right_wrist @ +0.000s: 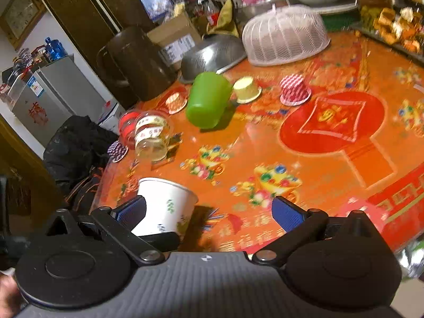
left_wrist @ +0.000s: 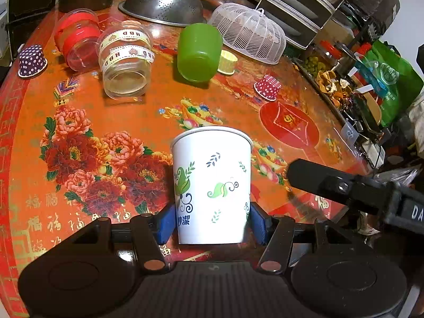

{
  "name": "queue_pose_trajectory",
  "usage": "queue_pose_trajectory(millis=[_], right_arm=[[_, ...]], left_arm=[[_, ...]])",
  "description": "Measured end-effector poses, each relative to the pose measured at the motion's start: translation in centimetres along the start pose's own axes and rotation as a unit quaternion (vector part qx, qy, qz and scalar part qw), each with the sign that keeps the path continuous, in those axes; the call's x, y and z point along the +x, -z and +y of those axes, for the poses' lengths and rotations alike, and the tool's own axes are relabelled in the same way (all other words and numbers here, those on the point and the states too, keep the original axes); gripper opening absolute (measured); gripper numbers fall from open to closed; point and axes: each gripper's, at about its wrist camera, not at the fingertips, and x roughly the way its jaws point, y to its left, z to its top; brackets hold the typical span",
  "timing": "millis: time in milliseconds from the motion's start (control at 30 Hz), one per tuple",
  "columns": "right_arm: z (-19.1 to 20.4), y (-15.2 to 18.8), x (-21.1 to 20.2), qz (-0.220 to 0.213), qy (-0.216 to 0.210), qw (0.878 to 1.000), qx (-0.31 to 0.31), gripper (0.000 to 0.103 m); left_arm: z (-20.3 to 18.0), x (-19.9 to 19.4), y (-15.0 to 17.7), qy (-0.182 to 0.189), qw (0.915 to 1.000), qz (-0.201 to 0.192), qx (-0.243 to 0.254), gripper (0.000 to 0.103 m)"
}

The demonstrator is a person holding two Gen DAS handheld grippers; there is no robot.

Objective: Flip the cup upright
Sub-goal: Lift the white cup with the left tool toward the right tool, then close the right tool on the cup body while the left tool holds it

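Observation:
A white paper cup (left_wrist: pixel 212 185) with green leaf prints stands upright, rim up, between the blue pads of my left gripper (left_wrist: pixel 212 220), which is shut on its lower part just above the table. The cup also shows in the right wrist view (right_wrist: pixel 165 206), behind my right gripper's left finger. My right gripper (right_wrist: pixel 209 213) is open and empty, to the right of the cup over the table; one of its black fingers (left_wrist: pixel 312 176) shows in the left wrist view.
On the orange flowered table (left_wrist: pixel 132 111) lie a green cup (left_wrist: pixel 198 53) on its side, a clear jar (left_wrist: pixel 124 61), a red jar (left_wrist: pixel 76 39), upside-down dotted paper cups (left_wrist: pixel 267 86), a white mesh cover (left_wrist: pixel 249 33) and a steel colander (left_wrist: pixel 164 5). Clutter lines the right edge.

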Motion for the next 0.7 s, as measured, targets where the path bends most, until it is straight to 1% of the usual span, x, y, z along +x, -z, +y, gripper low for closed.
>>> queue_pose_trajectory(millis=[100,200,233,400,500,567,700], right_arm=[[0.8,-0.5,1.0,0.031,-0.008,0.999,0.011,0.102],[1.4,-0.9,2.3,0.073,-0.046,0.996,0.036,0.102],[1.5,-1.0,2.8,0.083,-0.051,0.994,0.046,0.102],[2.3,-1.2,4.5,0.103,-0.044,0.992,0.053,0.101],[3.2,-1.3,5.5,0.117,-0.032,0.992,0.035,0.094],[3.7,-1.5,6.1,0.131,-0.027,0.991,0.024,0.087],[3.4,-1.6,6.7,0.143,-0.032,0.989,0.023,0.084]], left_arm=[[0.1,0.1,0.0,0.015,0.9999,0.004,-0.004,0.061],[0.7,0.1,0.1,0.03,0.9994,0.005,-0.014,0.061],[1.0,0.1,0.2,0.035,0.9992,0.005,-0.017,0.061],[1.8,0.0,0.3,0.057,0.9981,0.005,-0.026,0.061],[2.3,-0.1,0.4,0.068,0.9973,0.005,-0.028,0.061],[2.6,-0.1,0.4,0.077,0.9965,0.005,-0.032,0.061],[3.1,-0.2,0.4,0.086,0.9956,0.004,-0.036,0.061]])
